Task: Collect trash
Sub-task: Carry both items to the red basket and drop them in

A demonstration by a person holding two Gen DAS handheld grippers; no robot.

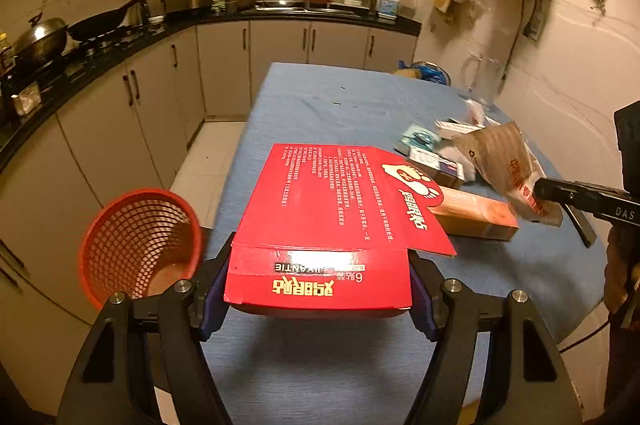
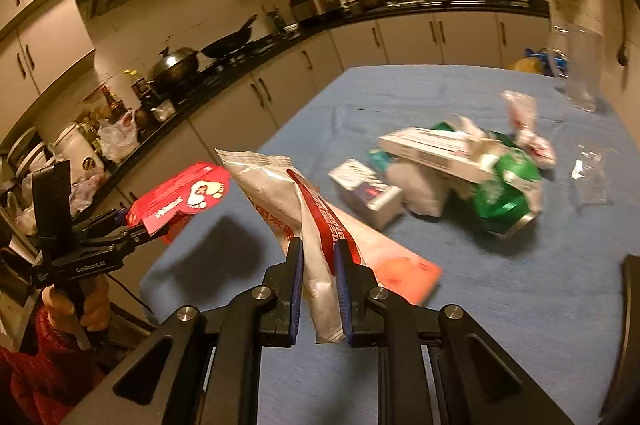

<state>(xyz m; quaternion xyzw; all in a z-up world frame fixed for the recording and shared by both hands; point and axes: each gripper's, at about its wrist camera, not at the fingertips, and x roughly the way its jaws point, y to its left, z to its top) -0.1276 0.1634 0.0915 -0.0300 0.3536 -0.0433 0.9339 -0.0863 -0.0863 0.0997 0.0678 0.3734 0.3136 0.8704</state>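
Observation:
My left gripper (image 1: 318, 285) is shut on a flat red carton (image 1: 332, 209) with yellow lettering, held above the blue table (image 1: 320, 97); the same red carton (image 2: 180, 199) shows at the left of the right wrist view. A red mesh basket (image 1: 140, 245) stands low on the floor to the left of the table. My right gripper (image 2: 318, 257) is shut on a white plastic wrapper (image 2: 280, 193) with red print, lifted off the table; this wrapper (image 1: 508, 169) hangs from black fingers at the right of the left wrist view.
A pile lies on the table: an orange box (image 1: 476, 213), a small white box (image 2: 366, 193), a long white box (image 2: 436, 149), a crushed green can (image 2: 508, 193), clear wrappers (image 2: 592, 173). A clear jug (image 2: 580, 65) stands at the far right. Kitchen counters (image 1: 100, 45) run along the left.

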